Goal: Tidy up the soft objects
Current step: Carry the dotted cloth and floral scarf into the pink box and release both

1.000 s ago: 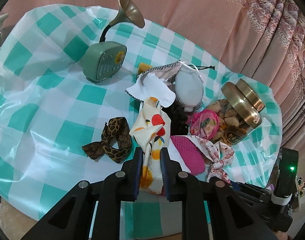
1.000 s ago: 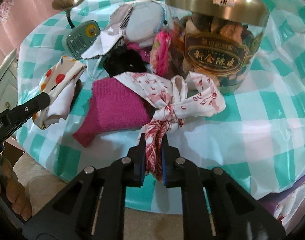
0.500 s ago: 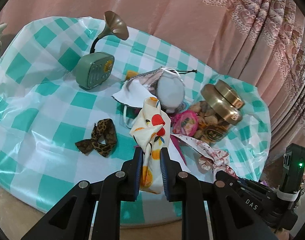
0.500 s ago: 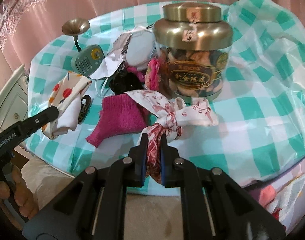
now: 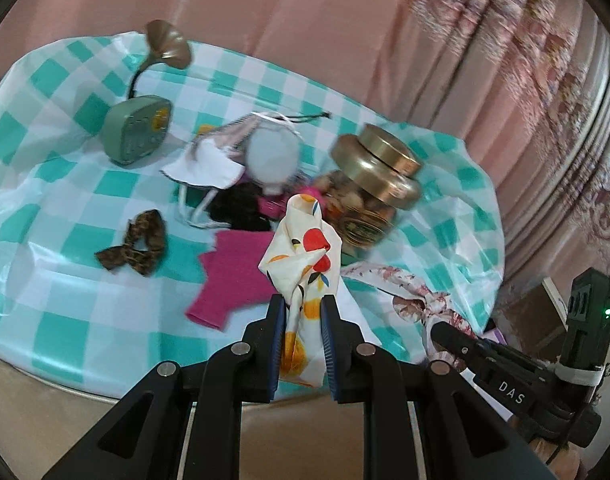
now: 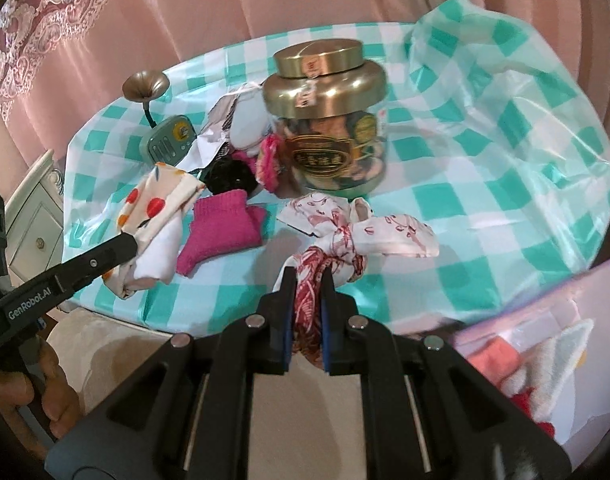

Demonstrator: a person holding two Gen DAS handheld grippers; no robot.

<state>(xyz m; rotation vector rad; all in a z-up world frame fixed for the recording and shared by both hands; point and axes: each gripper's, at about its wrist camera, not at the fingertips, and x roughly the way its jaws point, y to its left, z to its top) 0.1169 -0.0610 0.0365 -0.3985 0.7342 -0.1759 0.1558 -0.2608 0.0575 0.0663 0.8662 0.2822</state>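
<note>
My left gripper is shut on a cream cloth with red and orange dots, lifted above the table's near edge; it also shows in the right wrist view. My right gripper is shut on a white and red floral scarf, whose knot hangs at the table edge. A magenta sock lies flat between them. A leopard-print scrunchie, a black scrunchie, a pink scrunchie and white pouches lie behind.
A glass jar with a gold lid stands mid-table on the green checked cloth. A green radio with a brass horn stands at the back left. A purple box with soft items sits low right. Pink curtains hang behind.
Both grippers have pulled back and up from the table, each carrying its cloth. The magenta sock is now uncovered and the table looks farther away.
</note>
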